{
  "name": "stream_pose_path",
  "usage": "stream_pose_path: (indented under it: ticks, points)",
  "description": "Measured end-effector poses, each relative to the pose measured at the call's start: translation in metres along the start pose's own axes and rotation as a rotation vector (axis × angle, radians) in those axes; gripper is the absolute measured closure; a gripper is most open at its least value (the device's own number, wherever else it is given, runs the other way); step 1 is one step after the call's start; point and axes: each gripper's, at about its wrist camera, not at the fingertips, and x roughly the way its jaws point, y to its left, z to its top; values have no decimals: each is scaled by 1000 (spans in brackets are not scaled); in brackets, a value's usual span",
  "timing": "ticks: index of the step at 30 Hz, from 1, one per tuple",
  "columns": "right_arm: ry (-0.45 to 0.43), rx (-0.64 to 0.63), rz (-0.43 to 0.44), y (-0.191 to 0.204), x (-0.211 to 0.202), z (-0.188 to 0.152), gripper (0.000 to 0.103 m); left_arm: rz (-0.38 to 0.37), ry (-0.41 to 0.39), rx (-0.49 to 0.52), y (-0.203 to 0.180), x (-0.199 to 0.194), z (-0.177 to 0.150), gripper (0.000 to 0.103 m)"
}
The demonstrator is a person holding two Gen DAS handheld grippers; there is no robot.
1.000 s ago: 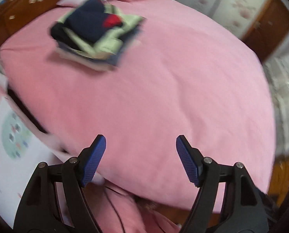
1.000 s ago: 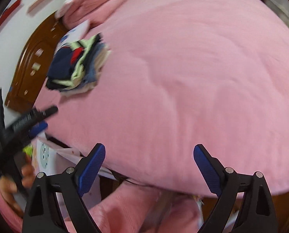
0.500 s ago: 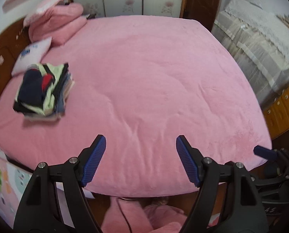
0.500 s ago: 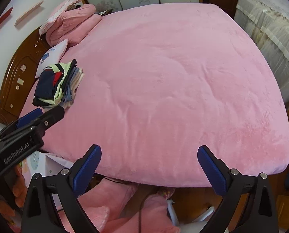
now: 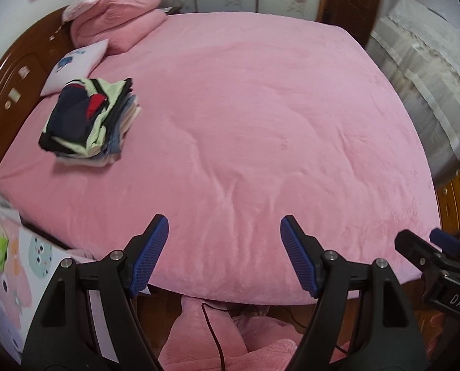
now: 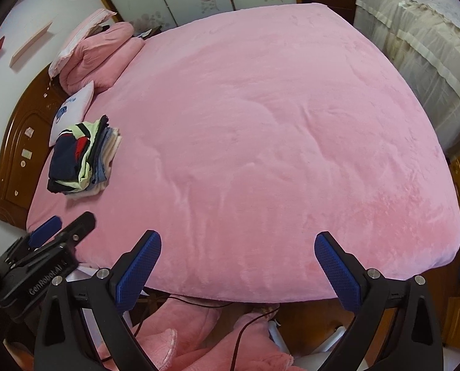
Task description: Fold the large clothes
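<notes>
Lying far left nr headboard (image 5: 4, 92): stack of folded clothes (image 5: 87, 120), prob. parked aside, leaving pink bed cover (image 5: 260, 117) free as work surface. Hovering over near bed edge: left gripper (image 5: 224, 250), jaws wide apart, holding nothing. Hovering likewise to its right: right gripper (image 6: 237, 266), spread wide, empty (no unfolded garment showing in either view).

Soft, even indoor light; strong fisheye bending.
Mostly sharp across the pink bed (image 5: 260, 117); slight smear left of it, dark vignette at corners, faint sheen at its near edge.
</notes>
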Motion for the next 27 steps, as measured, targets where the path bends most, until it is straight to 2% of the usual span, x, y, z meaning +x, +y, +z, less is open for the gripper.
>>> stream_pose_path:
  ticks: [4, 7, 10, 15, 18, 20, 27]
  points:
    - [-14, 12, -8, -4, -5, -5, 1, -4, -20, -19, 5, -4, -3, 30]
    - [-35, 0, -10, -1, -11, -10, 1, 1, -29, 4, 1, -7, -6, 30]
    - [-65, -13, -16, 3, -20, -13, 1, -2, -28, 20, -1, -7, -8, 21]
    - [-91, -33, -27, 14, -34, -22, 0, -4, -39, 32, -2, -9, -9, 20]
    - [-97, -43, -37, 20, -40, -28, 0, -16, -42, 46, -5, -10, -13, 12]
    - [-99, -53, -43, 22, -43, -29, 0, -19, -38, 49, -7, -10, -15, 0]
    - [-112, -63, -71, 23, -50, -36, 0, -38, -43, 77, -15, -10, -20, 0]
